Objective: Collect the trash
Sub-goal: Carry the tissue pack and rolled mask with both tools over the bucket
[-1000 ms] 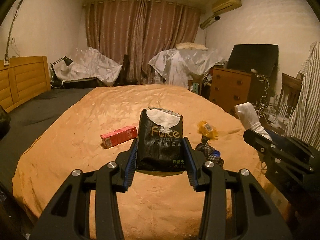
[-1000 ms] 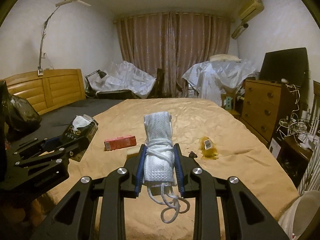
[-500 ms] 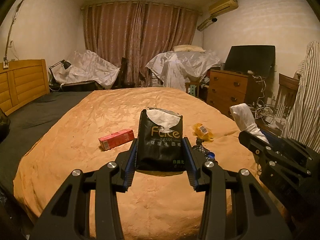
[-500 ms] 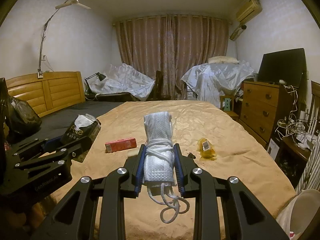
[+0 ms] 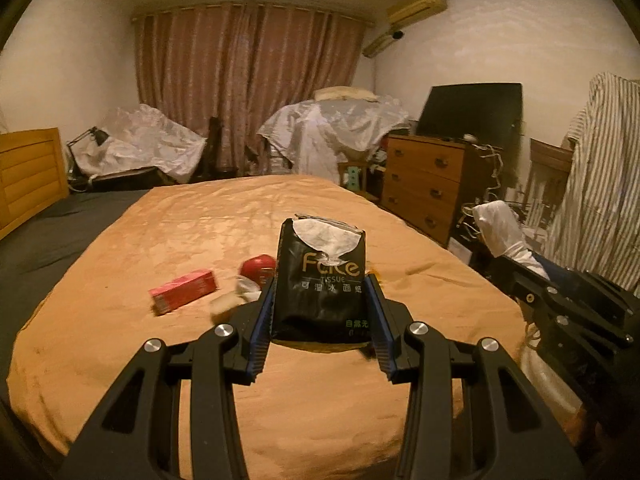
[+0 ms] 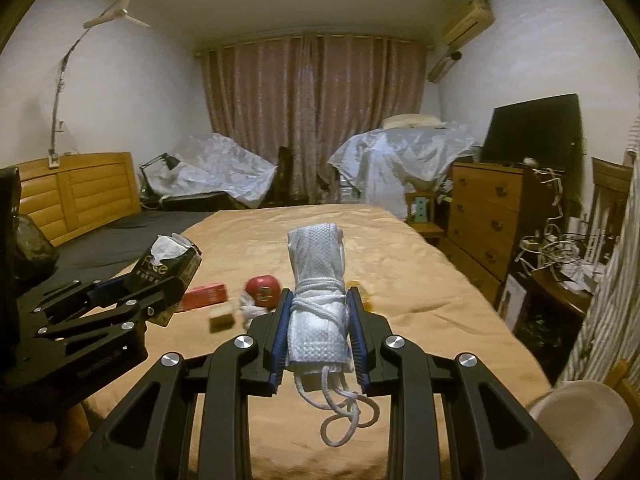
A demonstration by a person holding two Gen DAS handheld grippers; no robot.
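My left gripper (image 5: 320, 300) is shut on a black tissue pack (image 5: 322, 276) with white tissue at its torn top, held upright above the orange bed cover (image 5: 200, 224). My right gripper (image 6: 318, 320) is shut on a rolled white cloth bundle (image 6: 316, 276) tied with white cord that dangles below. On the bed beyond lie a red carton (image 5: 184, 291), a red round can (image 6: 262, 290), a small tan block (image 6: 221, 319) and a crumpled white scrap (image 6: 250, 308). A yellow wrapper (image 6: 366, 300) peeks out past the right fingers. Each gripper shows at the edge of the other's view.
A black bag (image 6: 28, 248) hangs at the far left of the right wrist view. A wooden dresser (image 6: 484, 216) with a dark screen on it stands right of the bed, cables and clutter beside it. A wooden headboard (image 6: 80, 192) is at left, a white chair (image 6: 580, 412) near right.
Both grippers have pulled back and shifted sideways with their loads still held. The red can, tan block and white scrap have come into view; the yellow wrapper is now mostly hidden behind the held items.
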